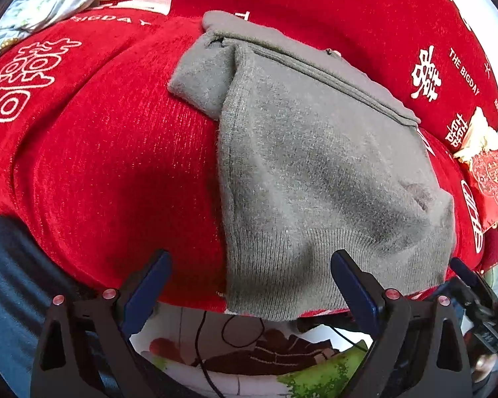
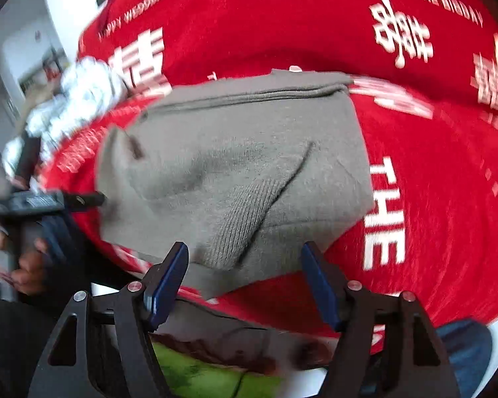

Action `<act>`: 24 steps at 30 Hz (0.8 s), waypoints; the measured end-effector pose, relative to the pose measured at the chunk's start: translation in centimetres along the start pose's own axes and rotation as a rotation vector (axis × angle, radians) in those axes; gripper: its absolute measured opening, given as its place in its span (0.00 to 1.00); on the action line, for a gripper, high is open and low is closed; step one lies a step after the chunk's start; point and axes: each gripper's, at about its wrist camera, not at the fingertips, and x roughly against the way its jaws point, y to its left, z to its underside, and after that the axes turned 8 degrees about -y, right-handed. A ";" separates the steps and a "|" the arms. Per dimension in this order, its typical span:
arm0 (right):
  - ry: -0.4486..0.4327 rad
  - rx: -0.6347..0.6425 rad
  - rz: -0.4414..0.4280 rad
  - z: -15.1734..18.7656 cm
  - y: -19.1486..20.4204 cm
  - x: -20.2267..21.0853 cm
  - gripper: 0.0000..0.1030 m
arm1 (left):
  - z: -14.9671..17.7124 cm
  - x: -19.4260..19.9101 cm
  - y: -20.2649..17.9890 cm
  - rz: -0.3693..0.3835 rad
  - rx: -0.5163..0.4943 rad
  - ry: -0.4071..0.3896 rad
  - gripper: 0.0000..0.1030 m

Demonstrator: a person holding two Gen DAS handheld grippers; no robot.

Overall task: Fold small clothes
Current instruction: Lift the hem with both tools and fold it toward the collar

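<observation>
Surface: red cloth (image 1: pixel 99 152) with white printed characters covered the bed.
Garment: grey knit (image 1: pixel 315 172), folded, lay flat on the cloth, its ribbed hem hanging past the near edge.
Around: floral fabric (image 1: pixel 40 3) far left; red packet (image 1: pixel 491 182) at right.
Left gripper (image 1: pixel 250 285): jaws wide apart, empty, straddling the hem.
Right gripper (image 2: pixel 245 278): jaws apart, empty, just above the near fold.

Garment (image 1: pixel 315 165) ahead of tongs: plain grey knit. Cloth (image 1: pixel 116 165) under it: red, white characters and lettering. Tong pads (image 1: pixel 149 292): blue.
</observation>
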 end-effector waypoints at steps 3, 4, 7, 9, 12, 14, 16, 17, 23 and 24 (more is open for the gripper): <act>-0.015 -0.182 -0.045 -0.9 -2.2 -0.6 0.72 | -0.4 -1.2 -1.0 0.066 -0.009 0.037 0.94; -0.019 -0.246 -0.051 -1.1 -3.2 -0.7 0.71 | -0.4 -1.6 -1.4 0.078 -0.016 0.050 0.94; 0.009 -0.291 -0.043 -1.0 -4.0 -1.0 0.66 | 0.1 -2.1 -2.8 0.020 -0.073 0.040 0.93; -0.008 -0.269 -0.079 -0.6 -3.8 0.1 0.66 | 0.4 -1.7 -2.9 0.014 -0.093 0.025 0.87; -0.014 -0.155 -0.088 0.0 -2.4 1.0 0.66 | 0.4 -1.6 -2.2 0.036 -0.066 0.029 0.87; -0.016 -0.156 -0.074 -0.1 -2.2 0.6 0.66 | 0.1 -1.7 -2.0 0.041 -0.052 0.030 0.87; -0.025 -0.219 -0.105 -0.6 -2.7 -0.1 0.66 | -0.4 -1.4 -2.1 0.036 -0.056 0.011 0.79; -0.016 -0.248 -0.109 -1.0 -2.8 -1.3 0.66 | -0.6 -1.2 -2.3 0.023 -0.071 -0.005 0.55; 0.078 -0.038 -0.179 0.3 0.7 -0.2 0.07 | 0.8 1.4 -2.6 0.078 -0.172 0.061 0.10; 0.077 0.008 -0.183 1.0 1.5 1.4 0.07 | 1.6 2.5 -2.4 0.109 -0.198 0.069 0.10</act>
